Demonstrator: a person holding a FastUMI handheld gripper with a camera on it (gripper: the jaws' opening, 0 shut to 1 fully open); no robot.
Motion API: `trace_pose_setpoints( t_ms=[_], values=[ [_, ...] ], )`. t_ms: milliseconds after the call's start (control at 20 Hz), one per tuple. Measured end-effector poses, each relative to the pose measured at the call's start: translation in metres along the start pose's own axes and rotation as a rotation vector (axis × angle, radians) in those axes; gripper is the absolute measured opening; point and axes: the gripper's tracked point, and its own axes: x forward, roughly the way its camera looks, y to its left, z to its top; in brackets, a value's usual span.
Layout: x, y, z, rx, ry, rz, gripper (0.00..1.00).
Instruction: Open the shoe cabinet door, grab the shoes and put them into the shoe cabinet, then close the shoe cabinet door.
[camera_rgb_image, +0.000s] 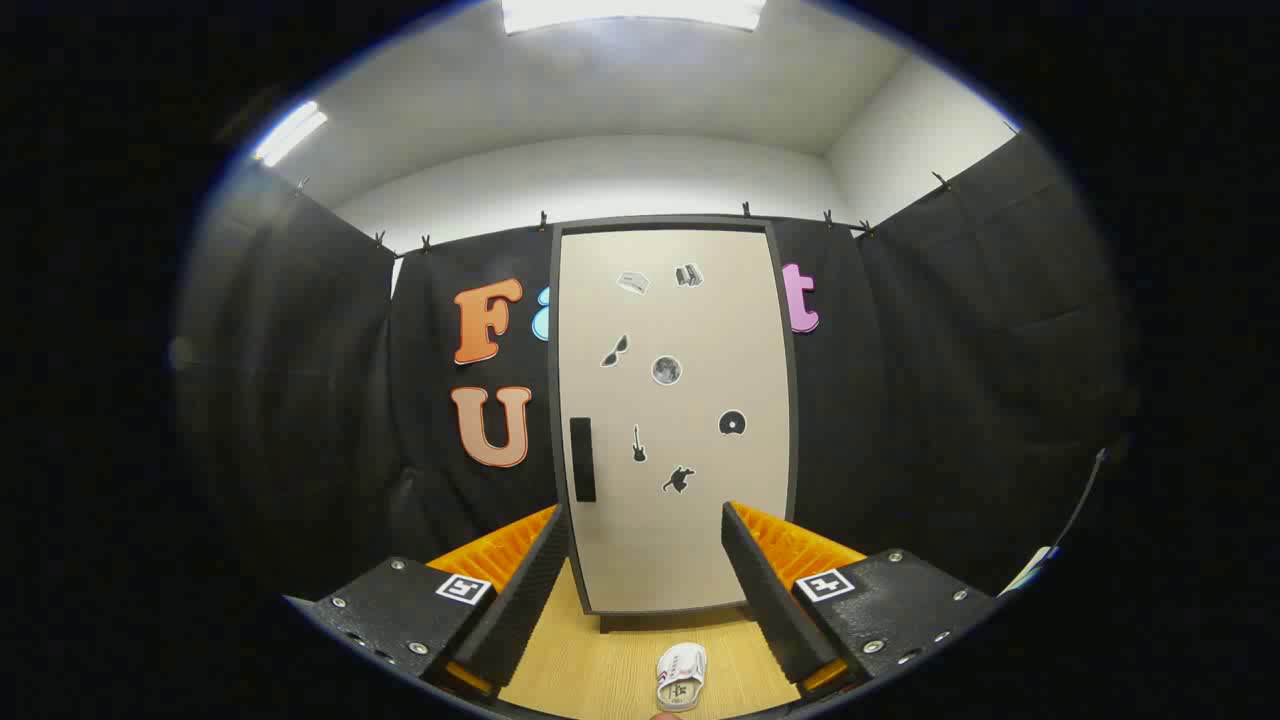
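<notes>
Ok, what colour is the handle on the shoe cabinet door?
Black, a vertical bar on the cream door's left edge; the handle shows best in the gripper view.

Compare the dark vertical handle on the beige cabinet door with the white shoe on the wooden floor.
The dark vertical handle stands upright on the closed beige cabinet door, beyond the open gripper; the white shoe lies flat on the wooden floor between the fingers. The handle is plain, the shoe patterned. Nothing grips either.

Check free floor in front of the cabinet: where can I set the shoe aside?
Bare wood floor lies between the open gripper fingers, on both sides of the white shoe, up to the shut cabinet door. The strip by the door foot is tighter.
</notes>
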Motion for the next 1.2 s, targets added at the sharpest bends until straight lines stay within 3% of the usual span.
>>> trace_pose_setpoints(
  t_ms=[1200],
  values=[
    [0.014, 0.025, 0.004, -0.026, -0.024, 0.034, 0.95]
  ],
)
